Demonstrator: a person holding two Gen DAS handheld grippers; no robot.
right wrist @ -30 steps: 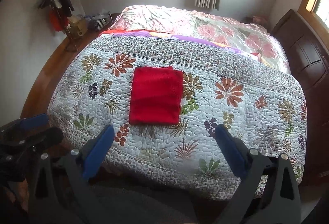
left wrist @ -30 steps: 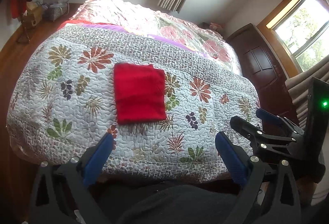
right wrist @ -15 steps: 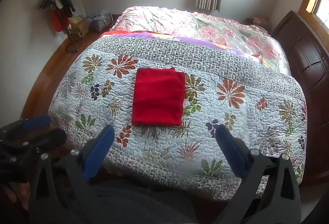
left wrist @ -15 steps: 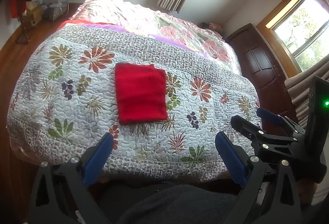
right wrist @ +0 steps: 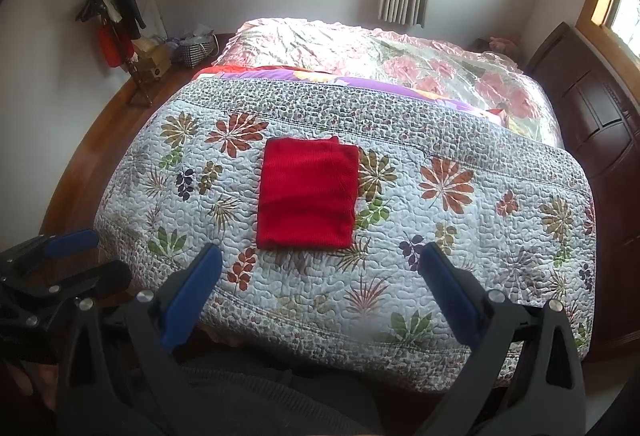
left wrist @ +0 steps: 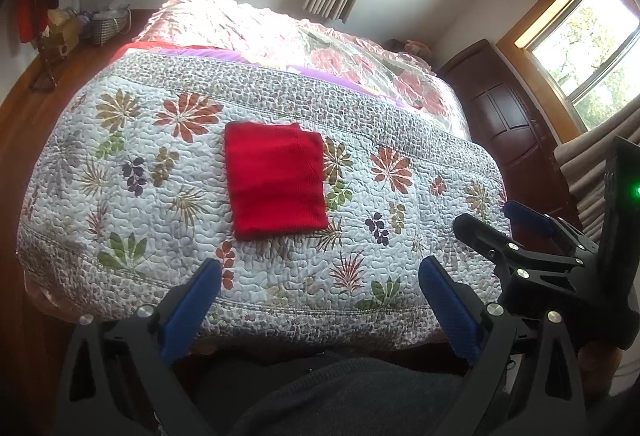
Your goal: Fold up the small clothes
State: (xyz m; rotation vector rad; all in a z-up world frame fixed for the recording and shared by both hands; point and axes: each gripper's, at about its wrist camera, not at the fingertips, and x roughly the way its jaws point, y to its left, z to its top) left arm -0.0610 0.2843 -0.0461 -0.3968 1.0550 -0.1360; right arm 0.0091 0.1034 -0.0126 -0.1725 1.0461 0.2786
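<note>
1. Both cameras have drawn back a little from the bed over the last second, so the red folded garment [left wrist: 276, 180] sits slightly farther off and more of the quilt's near edge shows in each view.
2. The garment itself has not shifted: it lies flat as a neat rectangle on the floral quilt [left wrist: 120, 176], toward the foot of the bed, with one small layer peeking out at its far edge.
3. The left gripper [left wrist: 320, 284] hangs over the near edge of the bed, its blue-padded jaws spread wide with nothing between them.
4. The right gripper [right wrist: 320, 268] is likewise released, jaws wide apart and empty, short of the garment and not touching it.
5. In the left view the right tool shows at the right side, also well clear of the cloth.
6. A dark grey trouser leg [left wrist: 340, 396] of the person fills the bottom of both views.
7. Judging from the tidy rectangle and both tongs pulling away empty, the fold on this piece looks finished.
</note>
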